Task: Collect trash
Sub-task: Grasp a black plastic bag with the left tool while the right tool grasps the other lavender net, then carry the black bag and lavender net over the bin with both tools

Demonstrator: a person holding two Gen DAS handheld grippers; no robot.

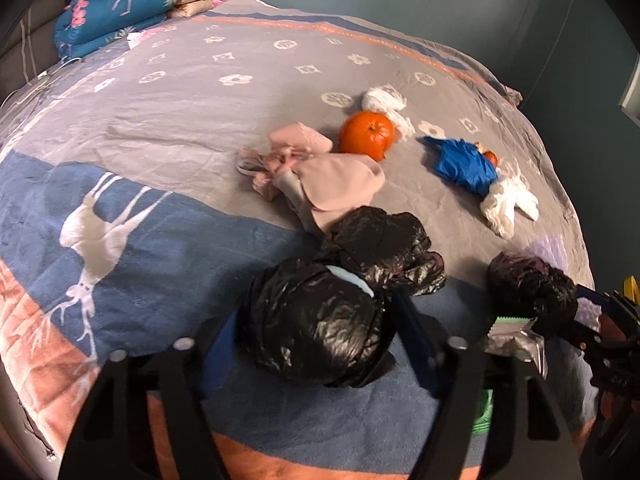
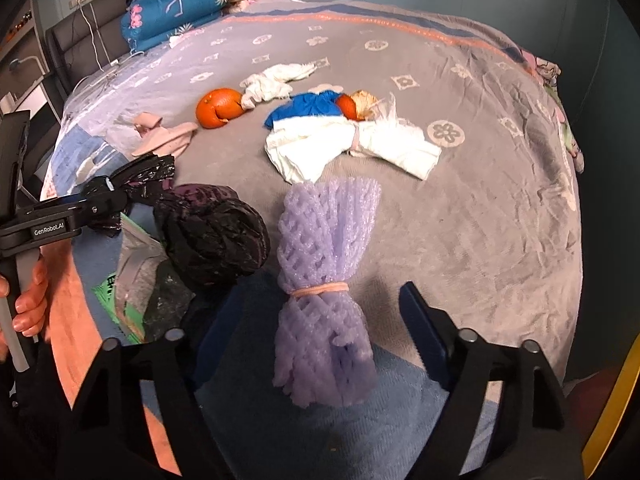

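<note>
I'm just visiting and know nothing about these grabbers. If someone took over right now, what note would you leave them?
Left gripper: jaws either side of a black bag bundle; firm grip not certain.
Right gripper: open, purple foam net between its fingers, not pinched.
Lying on the bed: second black bundle, orange, blue wrapper, white tissues, pink cloth.
Done: nothing visibly collected; no bin in view.
Left: probably secure the bundle and net, then the rest.
</note>
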